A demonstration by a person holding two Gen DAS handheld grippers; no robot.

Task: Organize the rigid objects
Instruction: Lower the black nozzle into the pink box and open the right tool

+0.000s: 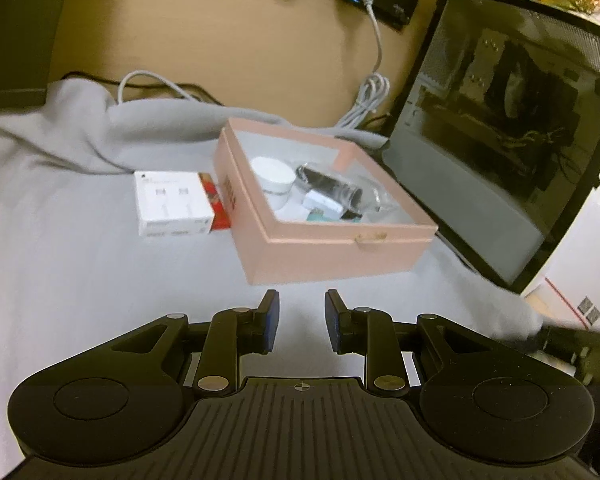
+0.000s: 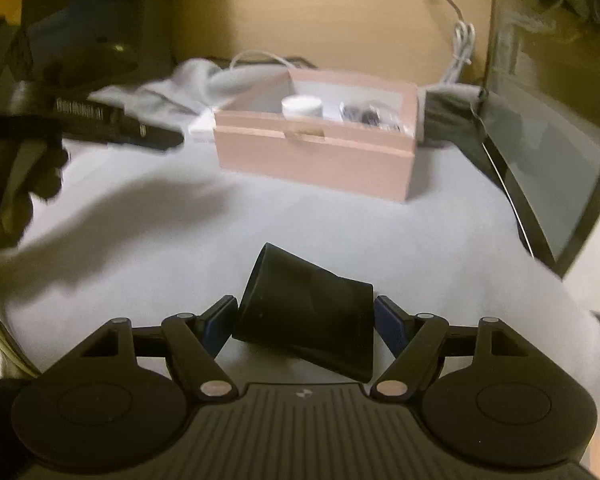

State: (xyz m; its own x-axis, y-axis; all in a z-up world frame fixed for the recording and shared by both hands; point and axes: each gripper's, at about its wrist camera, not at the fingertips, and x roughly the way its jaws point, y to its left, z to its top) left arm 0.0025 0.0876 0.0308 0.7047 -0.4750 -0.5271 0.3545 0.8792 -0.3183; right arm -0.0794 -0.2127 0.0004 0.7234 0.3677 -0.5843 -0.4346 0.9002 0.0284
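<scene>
My right tool (image 2: pixel 304 322) is clamped on a black nozzle (image 2: pixel 306 314); my left tool (image 1: pixel 302 320) stands apart, empty, before the pink box (image 1: pixel 324 248). I can read no labels.

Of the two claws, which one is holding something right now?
The right claw: its fingers press both sides of a black nozzle. The left claw is open, with only grey cloth showing between its fingers.

You have the open box (image 1: pixel 320 248) ahead on the cloth-covered surface (image 1: pixel 80 272), a jar (image 1: pixel 274 178) and small items inside. Two small cartons (image 1: pixel 172 204) lie touching its left side. The computer case (image 1: pixel 500 140) stands right; cables (image 1: pixel 364 100) trail behind.
</scene>
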